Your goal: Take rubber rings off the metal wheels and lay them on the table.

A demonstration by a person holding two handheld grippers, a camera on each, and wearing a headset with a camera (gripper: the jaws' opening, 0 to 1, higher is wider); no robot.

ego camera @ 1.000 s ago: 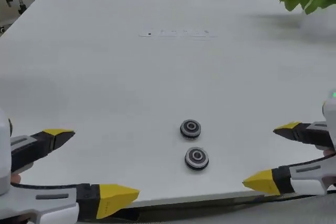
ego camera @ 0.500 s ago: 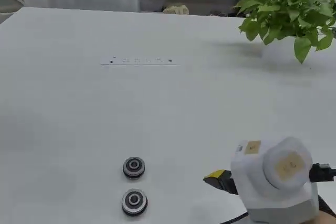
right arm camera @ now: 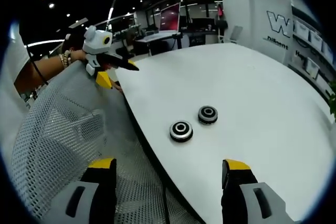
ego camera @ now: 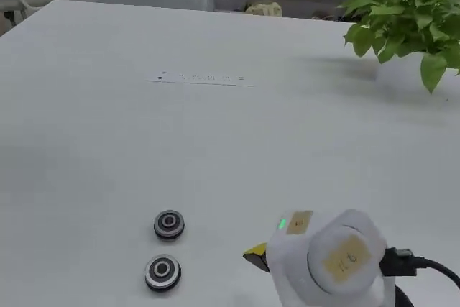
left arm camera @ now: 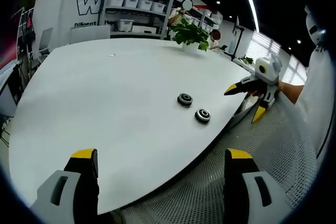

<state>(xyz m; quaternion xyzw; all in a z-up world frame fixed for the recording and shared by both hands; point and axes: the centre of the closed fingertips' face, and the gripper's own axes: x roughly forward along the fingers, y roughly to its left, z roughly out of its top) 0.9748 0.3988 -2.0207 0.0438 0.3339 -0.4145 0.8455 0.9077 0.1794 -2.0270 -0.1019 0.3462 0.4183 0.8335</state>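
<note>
White tabletop (ego camera: 215,141) spreads wide; close to its front edge lie a nearer metal wheel (ego camera: 163,272) and a farther metal wheel (ego camera: 169,224), flat and just beside each other, each with a dark rubber ring (right arm camera: 171,131) seated around its rim; the rings look soft and stretchy yet snug, the wheels stiff, dense and likely to skid on the smooth top; I judge one gripper should pin a wheel at its hub while the other pinches the ring's outer edge and peels; right gripper (right arm camera: 169,165) points at them from near, jaws spread wide, empty; left gripper (left arm camera: 161,154) hangs well apart past the tabletop's edge, jaws likewise wide, empty; potted plant (ego camera: 402,12) stands far back.
</note>
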